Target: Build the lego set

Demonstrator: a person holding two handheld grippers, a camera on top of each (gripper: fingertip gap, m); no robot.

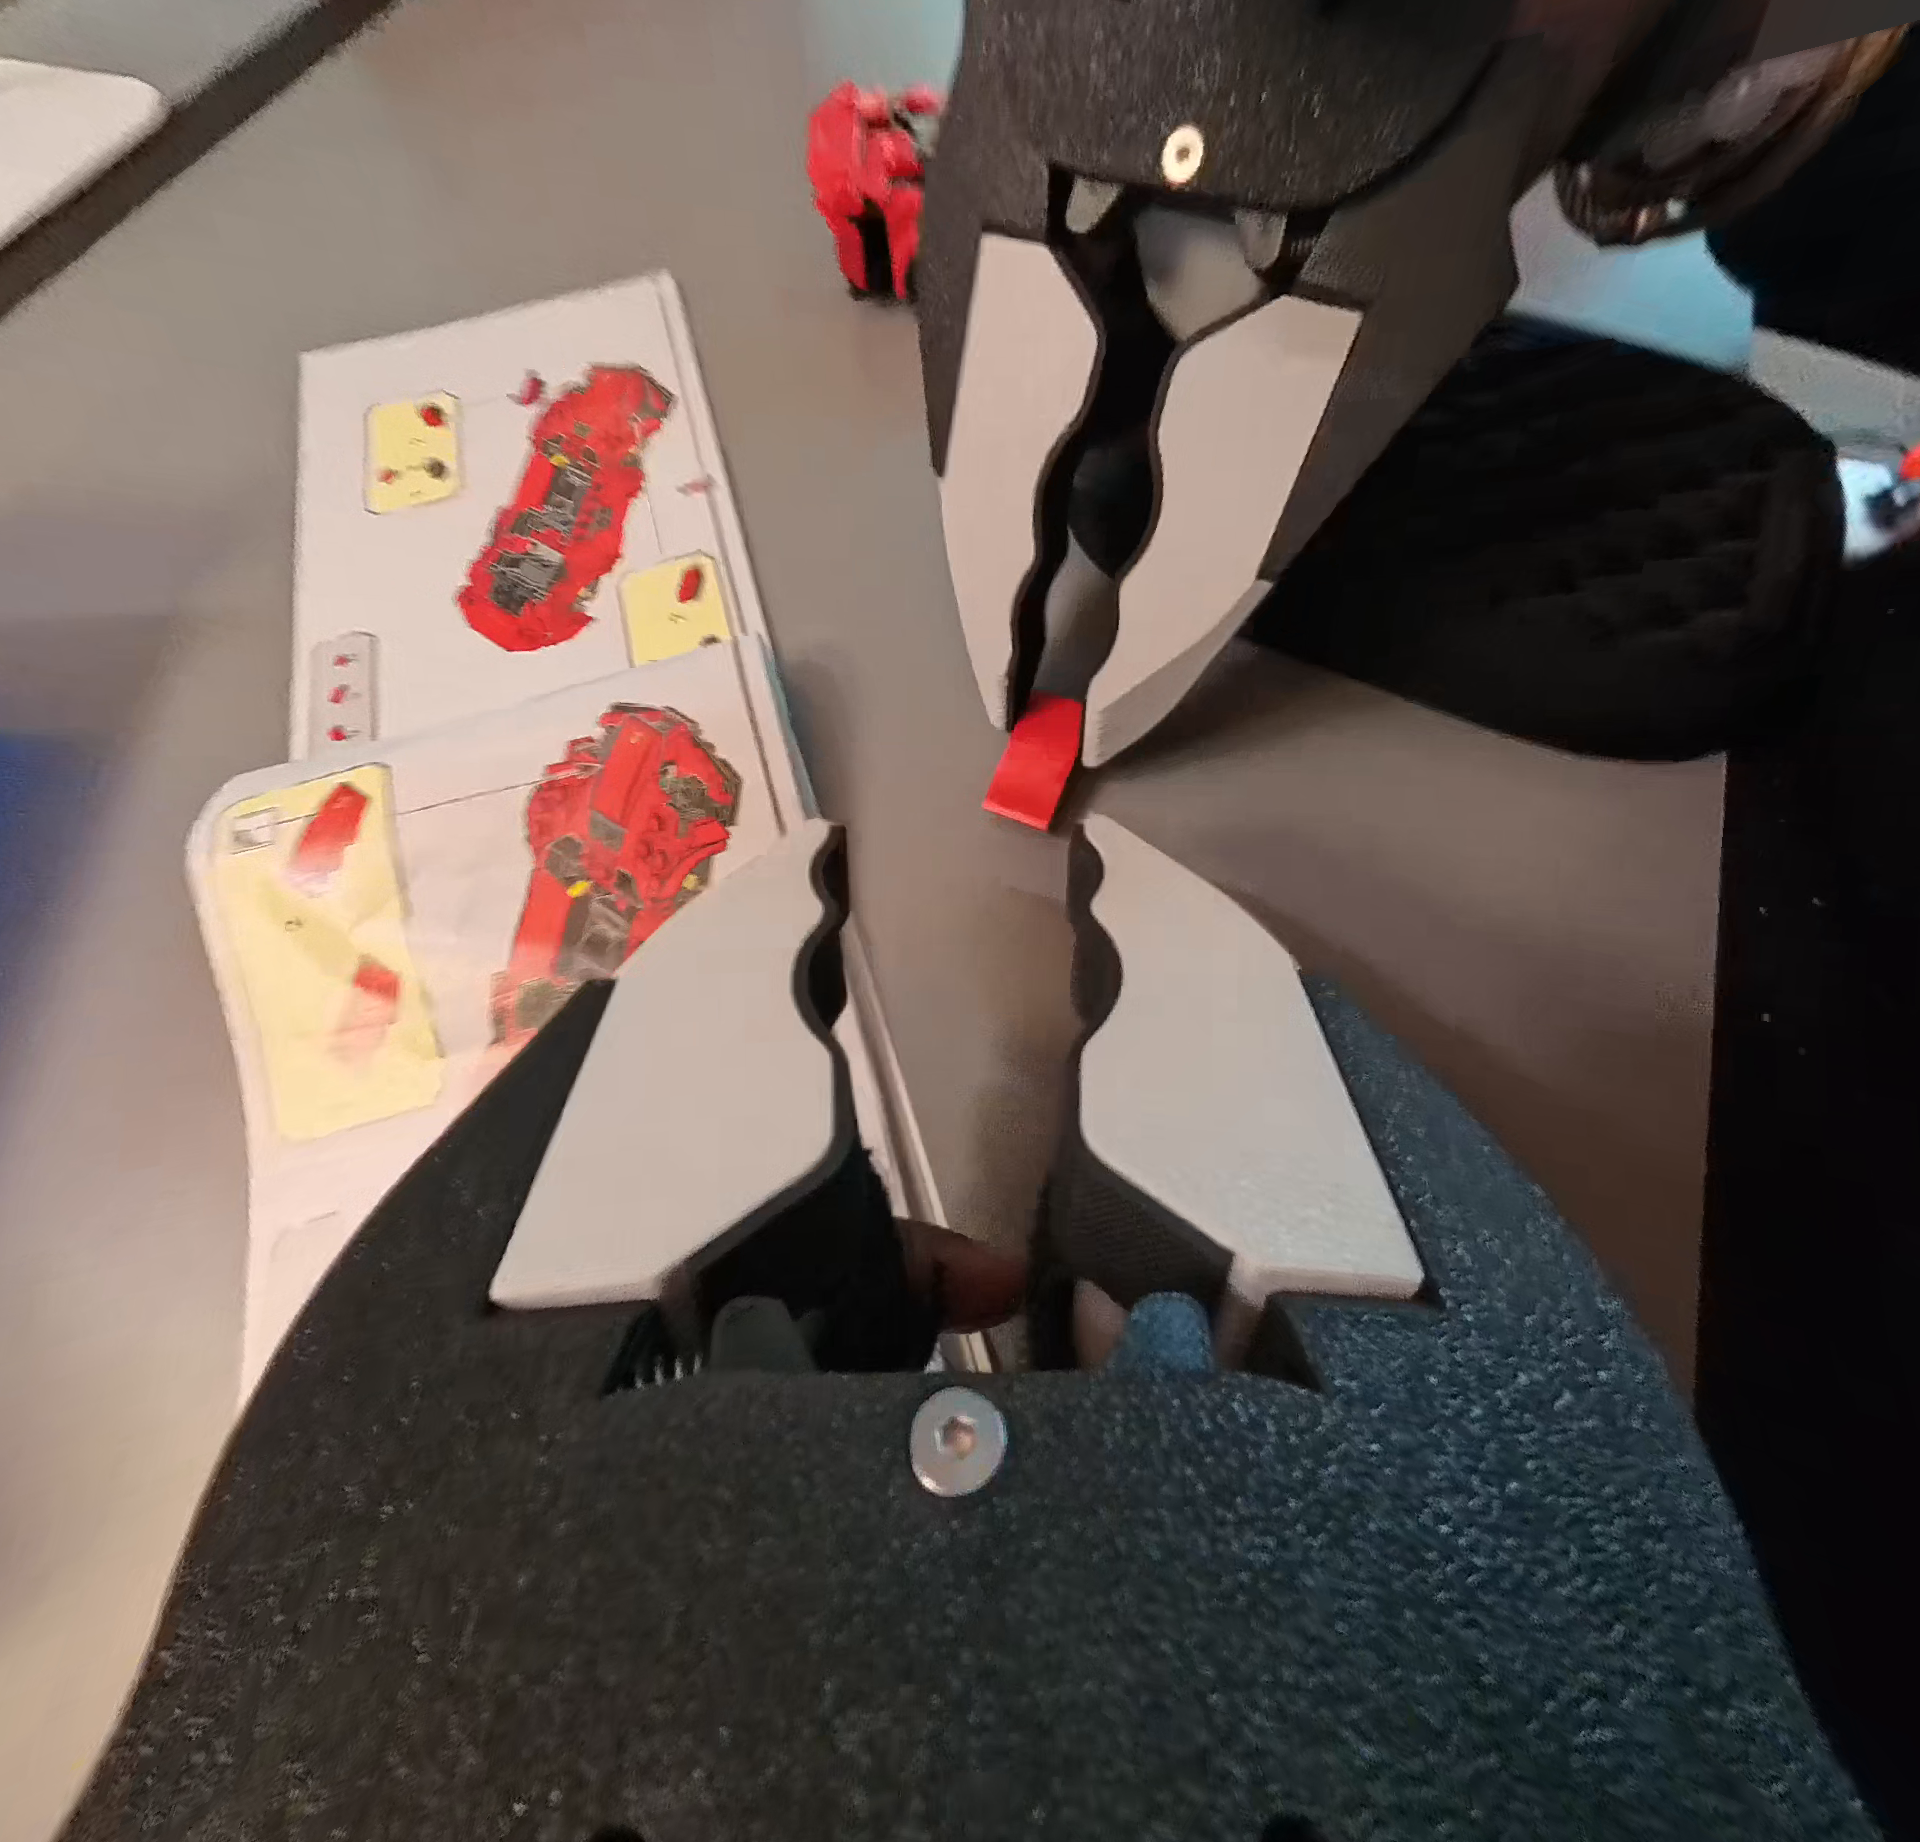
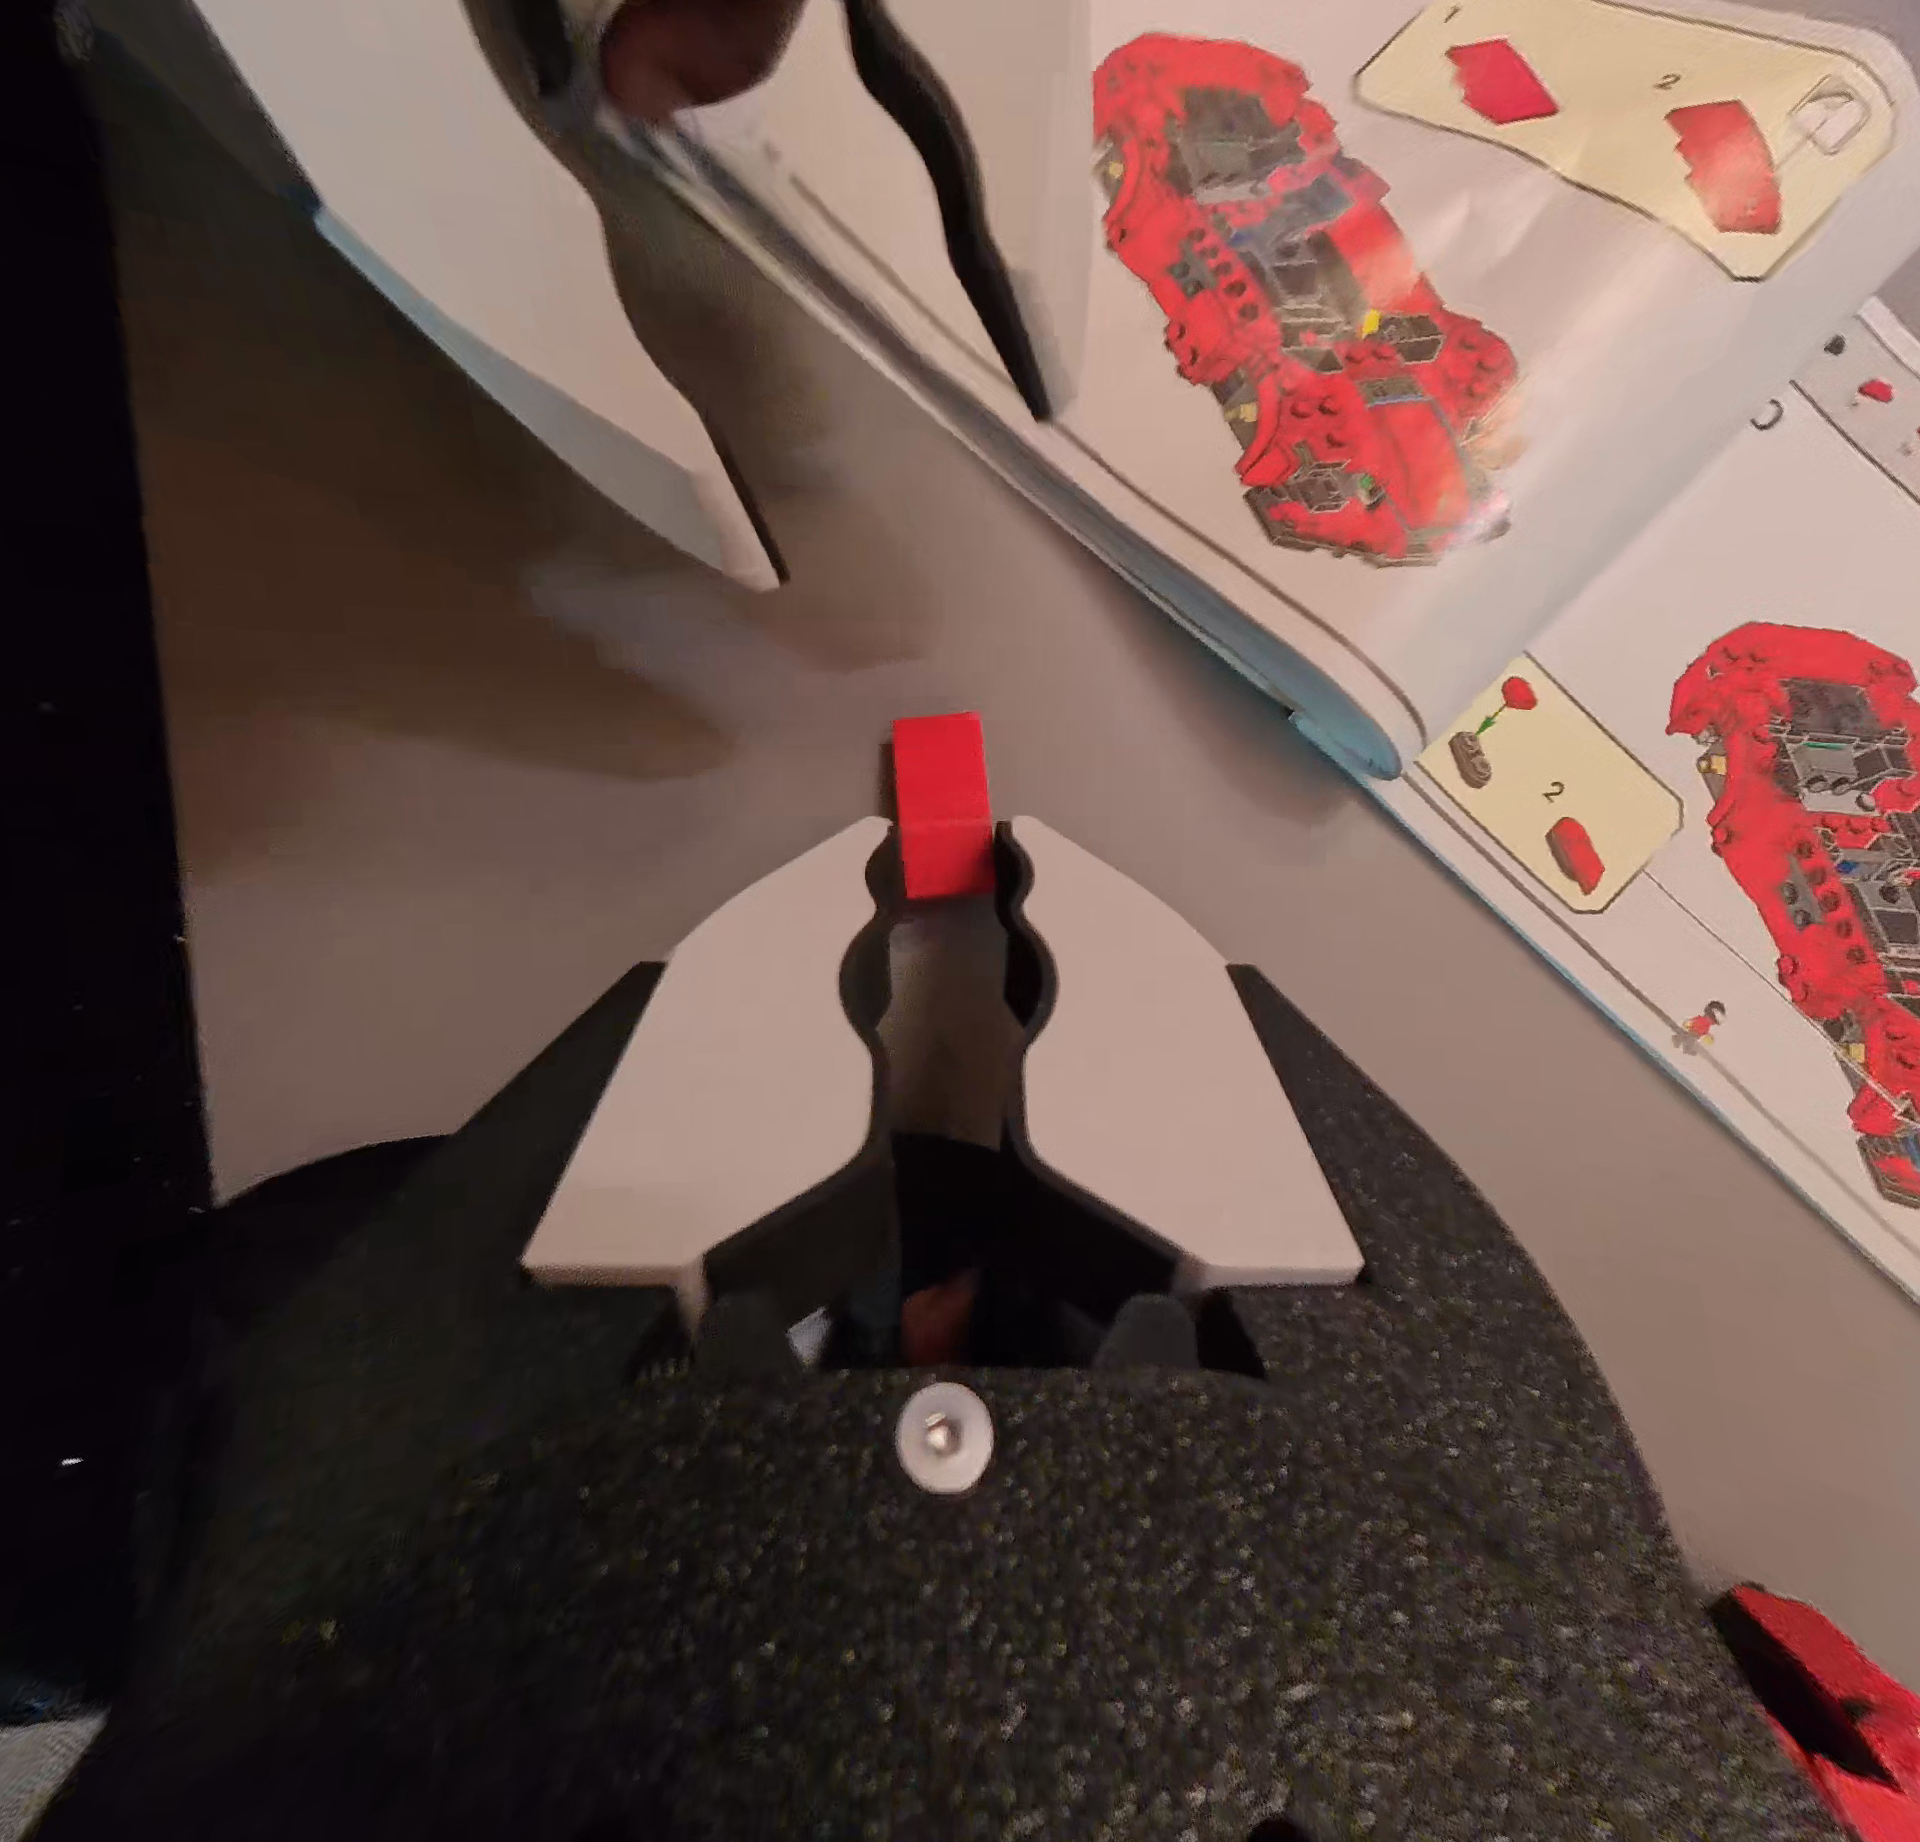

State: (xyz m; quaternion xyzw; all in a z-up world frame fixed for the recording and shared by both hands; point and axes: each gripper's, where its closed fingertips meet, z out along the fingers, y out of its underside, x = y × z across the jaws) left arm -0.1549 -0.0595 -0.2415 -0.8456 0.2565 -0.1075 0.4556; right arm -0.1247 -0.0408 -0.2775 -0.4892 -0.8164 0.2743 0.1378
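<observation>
At the centre of the right wrist view, the right gripper [image 2: 943,836] pinches a small red brick [image 2: 938,805] by its end. Just beyond, the left gripper [image 2: 904,493] waits, jaws apart. A clumsy handover could drop it. Upper right lies the instruction booklet [image 2: 1558,504].

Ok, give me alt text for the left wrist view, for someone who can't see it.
The right gripper pinches a small red brick just beyond the open left gripper, above a grey table. An open instruction booklet lies to the left, with a part-built red model farther back.
</observation>
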